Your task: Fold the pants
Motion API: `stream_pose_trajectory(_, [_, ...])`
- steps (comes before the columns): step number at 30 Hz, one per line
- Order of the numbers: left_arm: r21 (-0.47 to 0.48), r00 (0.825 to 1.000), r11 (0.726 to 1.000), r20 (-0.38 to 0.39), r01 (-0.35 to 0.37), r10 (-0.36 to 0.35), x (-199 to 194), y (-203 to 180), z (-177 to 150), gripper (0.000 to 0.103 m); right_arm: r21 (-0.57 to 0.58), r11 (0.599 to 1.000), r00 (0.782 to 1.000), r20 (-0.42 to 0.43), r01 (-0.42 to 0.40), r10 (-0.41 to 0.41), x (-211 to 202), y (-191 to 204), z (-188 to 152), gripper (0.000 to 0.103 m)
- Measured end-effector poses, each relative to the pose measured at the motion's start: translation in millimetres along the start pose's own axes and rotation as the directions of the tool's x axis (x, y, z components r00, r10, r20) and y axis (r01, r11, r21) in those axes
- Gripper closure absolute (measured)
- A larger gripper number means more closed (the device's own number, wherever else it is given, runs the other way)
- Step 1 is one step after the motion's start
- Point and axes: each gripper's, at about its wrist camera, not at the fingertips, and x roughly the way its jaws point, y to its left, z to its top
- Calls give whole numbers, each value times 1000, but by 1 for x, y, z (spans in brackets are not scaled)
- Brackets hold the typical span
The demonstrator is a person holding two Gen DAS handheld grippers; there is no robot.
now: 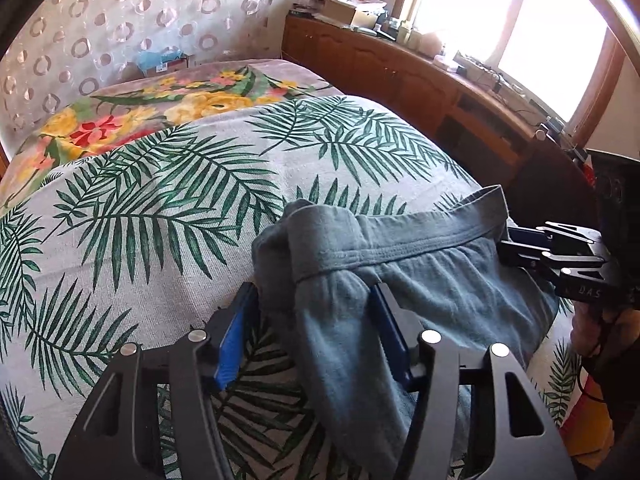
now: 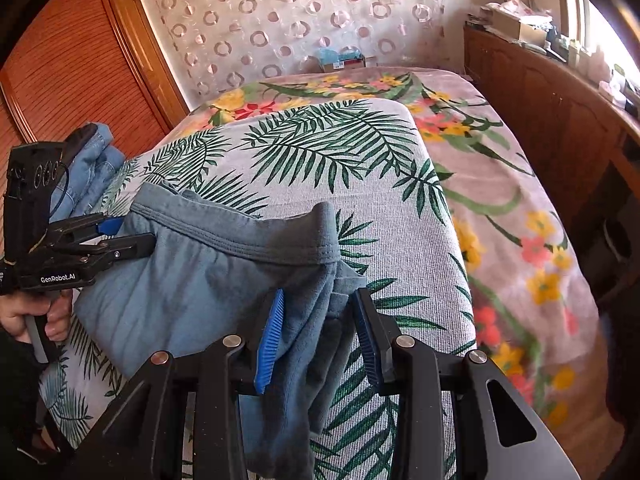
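The pants (image 1: 400,264) hang by their waistband between the two claws, above the palm-leaf cover of the bed (image 1: 140,240). The left claw (image 1: 312,320) has bunched fabric between its blue pads, though a firm pinch cannot be told; the right claw (image 2: 316,320) is clamped on the other end. The waistband's long axis runs straight from claw to claw, with the legs drooping below and toward the person, so the coming fold likely turns on that line.

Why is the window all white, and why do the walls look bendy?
Left wrist view: sunlight overexposes the window, so nothing outside shows. Both views: the fisheye lens curves straight edges, like the cabinet, and darkens the corners. The pants stay sharp.
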Motion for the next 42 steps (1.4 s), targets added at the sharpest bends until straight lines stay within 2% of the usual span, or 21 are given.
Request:
stream_pose_trajectory(4, [5,1000,1000,1,16,-16,-1,-5,-1,63,-13,1000,1000,0,-7,7,0,2,0,68])
stream_pose_trajectory(7, [13,1000,1000,11,19,-19,-3,-9,-2,73,-26,999,999,-9,-32,32,2,5,-1,85])
stream_pose_trajectory(10, [13,1000,1000,28,10,-11,-9,-12,-2,85,-32,998,999,-11,-45,44,3,6,0,90])
stream_pose_trajectory(12, [12,999,1000,45,9,-9,-15,-14,-3,87,-33,998,999,-7,-45,45,2,6,-1,91])
stream_pose_trajectory(21, [21,994,1000,110,-1,-1,-46,-23,-9,90,-33,998,995,79,-57,59,-20,17,-2,92])
stream_pose_trajectory(28, [18,987,1000,163,-16,13,-79,-25,-17,90,-76,995,991,116,-63,71,-41,37,-7,92])
stream_pose_trajectory(42, [23,950,993,295,-114,103,-166,-27,-30,91,-166,983,975,194,-76,108,-84,81,-6,93])
